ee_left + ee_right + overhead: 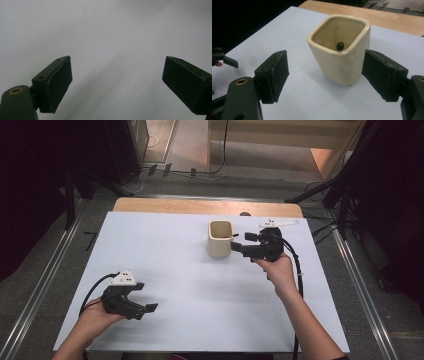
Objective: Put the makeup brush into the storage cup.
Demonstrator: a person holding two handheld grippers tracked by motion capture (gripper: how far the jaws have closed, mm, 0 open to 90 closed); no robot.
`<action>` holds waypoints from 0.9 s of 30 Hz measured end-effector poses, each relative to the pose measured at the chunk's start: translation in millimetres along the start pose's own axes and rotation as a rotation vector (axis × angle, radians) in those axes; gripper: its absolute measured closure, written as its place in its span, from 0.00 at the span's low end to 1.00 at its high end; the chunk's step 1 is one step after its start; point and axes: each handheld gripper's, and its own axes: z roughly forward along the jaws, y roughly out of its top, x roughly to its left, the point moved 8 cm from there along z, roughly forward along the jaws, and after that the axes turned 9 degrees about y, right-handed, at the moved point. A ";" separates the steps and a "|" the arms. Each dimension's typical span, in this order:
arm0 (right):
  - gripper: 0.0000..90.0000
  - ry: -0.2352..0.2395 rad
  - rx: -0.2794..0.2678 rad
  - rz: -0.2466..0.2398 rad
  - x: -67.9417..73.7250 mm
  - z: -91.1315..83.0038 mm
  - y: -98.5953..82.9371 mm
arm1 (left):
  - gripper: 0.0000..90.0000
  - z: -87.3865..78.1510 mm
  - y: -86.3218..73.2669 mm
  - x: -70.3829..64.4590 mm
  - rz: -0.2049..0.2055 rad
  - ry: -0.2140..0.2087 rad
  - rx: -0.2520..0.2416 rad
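A cream cup [220, 239] stood upright on the white desk [190, 285], toward its far side, a small dark ball [340, 46] inside. The right claw [239, 242] sat just beside it, jaws apart. The left claw [145, 304], also spread, rested well apart near the front edge.

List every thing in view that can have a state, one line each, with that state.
cup: upright on the white sheet, mouth open, a dark hole at its bottom, otherwise empty.
right tongs: open, jaws to either side of the cup, not gripping it.
left tongs: open, holding nothing, over bare sheet.
white sheet: lying flat on the table.
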 end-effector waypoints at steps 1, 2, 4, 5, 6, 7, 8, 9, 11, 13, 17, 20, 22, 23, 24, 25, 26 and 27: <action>0.25 0.004 0.005 0.000 0.2 -0.3 -2.2 | 0.10 0.0 0.3 0.1 0.000 0.000 0.000; 0.25 0.002 0.008 0.002 0.4 -0.8 -4.2 | 0.10 -0.4 0.3 0.4 0.004 0.000 0.007; 0.25 0.002 0.017 0.002 1.5 -1.1 -8.2 | 0.10 0.0 1.1 0.4 0.002 0.000 0.000; 0.25 0.000 0.020 -0.005 1.5 -1.1 -10.0 | 0.10 0.1 1.5 0.4 -0.001 0.000 -0.003; 0.25 0.004 0.024 0.000 2.7 -0.7 -12.6 | 0.10 0.1 1.6 0.5 -0.001 -0.001 -0.004; 0.25 0.005 0.030 -0.004 2.8 -0.8 -14.3 | 0.10 0.1 1.6 0.7 0.000 0.000 -0.002; 0.25 0.006 0.032 -0.007 3.1 0.0 -16.7 | 0.10 0.0 1.7 1.0 0.002 0.000 -0.001; 0.25 0.006 0.043 -0.009 3.6 0.4 -19.7 | 0.10 0.0 1.8 1.3 0.002 0.000 -0.001; 0.25 -0.007 0.060 -0.018 3.5 0.7 -25.1 | 0.10 0.1 2.1 1.4 0.000 0.000 -0.004; 0.25 -0.002 0.067 -0.017 4.5 1.0 -29.9 | 0.10 -0.1 2.4 1.9 0.000 0.000 -0.003; 0.25 0.010 0.080 -0.017 7.6 1.9 -39.3 | 0.10 -0.2 3.0 2.5 0.005 0.001 0.000; 0.25 0.017 0.090 -0.021 11.1 4.2 -45.5 | 0.10 0.2 3.6 2.3 0.003 0.001 -0.003; 0.25 0.024 0.100 -0.018 14.3 6.2 -49.6 | 0.10 0.1 3.8 2.6 0.002 0.001 -0.003; 0.25 0.026 0.104 -0.025 16.2 7.0 -51.3 | 0.10 0.3 3.9 2.8 0.002 0.001 -0.006; 0.25 0.031 0.105 -0.028 18.5 7.8 -52.5 | 0.10 0.3 4.0 3.0 0.000 0.001 -0.006; 0.25 0.033 0.104 -0.037 20.5 8.5 -53.7 | 0.10 -0.4 3.7 3.7 0.005 0.003 0.002; 0.25 0.038 0.109 -0.038 23.5 8.7 -55.4 | 0.10 -0.8 3.5 3.9 0.007 0.004 0.007; 0.24 0.043 0.107 -0.043 25.1 9.2 -56.0 | 0.10 -0.9 3.9 4.0 0.005 0.003 0.004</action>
